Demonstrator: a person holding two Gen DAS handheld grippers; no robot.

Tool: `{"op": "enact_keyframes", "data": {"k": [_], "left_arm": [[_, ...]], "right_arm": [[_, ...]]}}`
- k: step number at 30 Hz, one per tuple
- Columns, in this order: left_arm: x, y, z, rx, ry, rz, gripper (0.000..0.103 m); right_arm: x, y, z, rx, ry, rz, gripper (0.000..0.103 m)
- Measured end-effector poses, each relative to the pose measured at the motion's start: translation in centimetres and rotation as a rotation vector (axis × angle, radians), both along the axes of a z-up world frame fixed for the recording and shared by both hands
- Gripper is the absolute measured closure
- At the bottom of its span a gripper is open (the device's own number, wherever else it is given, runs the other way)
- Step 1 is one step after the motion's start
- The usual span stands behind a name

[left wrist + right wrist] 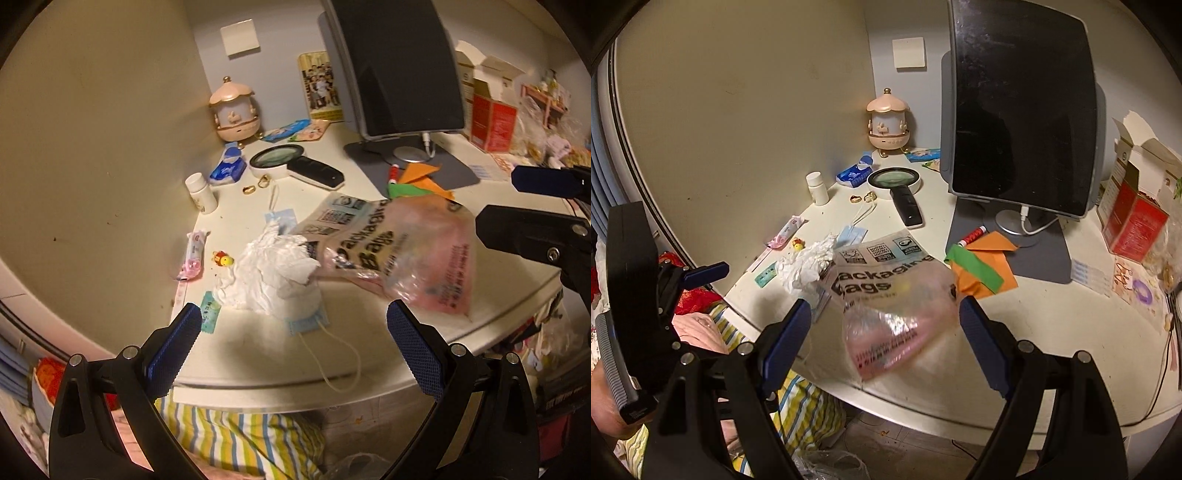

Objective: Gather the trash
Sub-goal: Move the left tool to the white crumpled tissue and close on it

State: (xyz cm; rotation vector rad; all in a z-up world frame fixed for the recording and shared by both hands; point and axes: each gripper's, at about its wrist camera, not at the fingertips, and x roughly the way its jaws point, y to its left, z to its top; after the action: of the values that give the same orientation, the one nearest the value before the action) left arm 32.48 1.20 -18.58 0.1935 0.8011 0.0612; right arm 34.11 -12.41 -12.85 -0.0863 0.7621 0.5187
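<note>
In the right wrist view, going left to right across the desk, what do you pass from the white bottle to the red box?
white bottle → magnifying glass → dark screen → red box

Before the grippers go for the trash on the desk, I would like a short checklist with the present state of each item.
1. Left gripper open and empty: ok.
2. Right gripper open and empty: ok.
3. Crumpled tissue in the open in front of the left gripper: ok.
4. Packaging bag free to lift: not ok, one edge lies under the tissue.
5. Face mask free: not ok, the tissue lies on it.
6. A bin for the trash in view: cannot tell.
</note>
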Motion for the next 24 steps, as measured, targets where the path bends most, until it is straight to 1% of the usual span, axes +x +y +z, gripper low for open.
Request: {"op": "enact_keyframes", "data": {"k": [13,17,20,24], "left_arm": [[2.6,2.9,-1.4,-0.013,0.024,0.064,0.005],[3.3,3.4,-2.0,-0.020,0.035,0.063,0.005],[4.0,3.5,-2.6,-0.049,0.058,0.055,0.005],[4.7,3.7,-3.6,-0.053,0.069,0.049,0.005]], "right_arm": [[2.7,1.6,-1.2,-0.010,0.025,0.003,0.023],[2.9,1.7,-1.5,-0.006,0.031,0.003,0.023],[3.0,1.8,-1.9,-0.006,0.040,0.006,0.023],[3.1,1.9,-2.5,-0.009,0.052,0.006,0.023]]}}
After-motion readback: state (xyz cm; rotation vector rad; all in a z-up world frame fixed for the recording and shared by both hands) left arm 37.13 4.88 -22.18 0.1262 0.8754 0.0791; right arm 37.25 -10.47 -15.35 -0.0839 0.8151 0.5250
